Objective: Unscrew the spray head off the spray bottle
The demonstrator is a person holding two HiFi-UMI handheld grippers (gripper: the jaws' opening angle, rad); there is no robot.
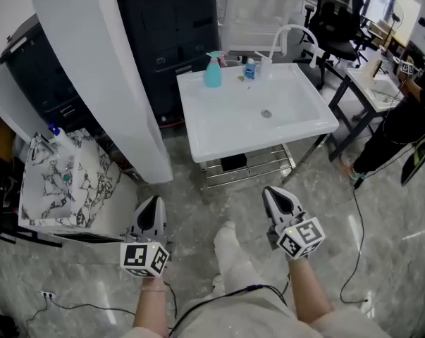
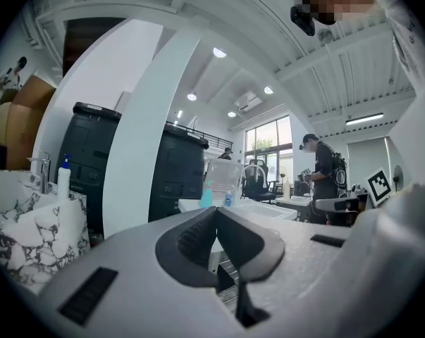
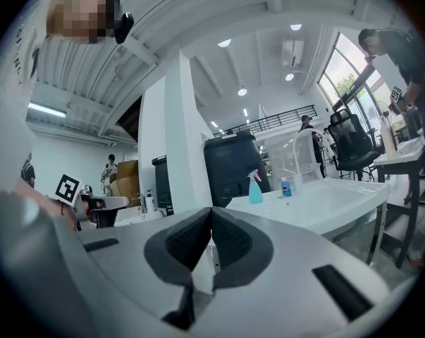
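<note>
A light-blue spray bottle (image 1: pixel 213 70) with a pink-tipped spray head stands upright at the back left of the white sink unit (image 1: pixel 198 132). It shows small in the right gripper view as the spray bottle (image 3: pixel 255 188) and the left gripper view as the spray bottle (image 2: pixel 207 196). My left gripper (image 1: pixel 151 205) and right gripper (image 1: pixel 273 193) hang over the floor, well short of the sink, both pointing toward it. Both are shut with nothing between the jaws.
A small blue bottle (image 1: pixel 249 69) and a white faucet (image 1: pixel 291 34) stand at the sink's back. A white pillar (image 1: pixel 99 69) rises left, with a marbled basin (image 1: pixel 64 182) beside it. A person (image 1: pixel 409 111) stands at a table on the right. Cables lie on the floor.
</note>
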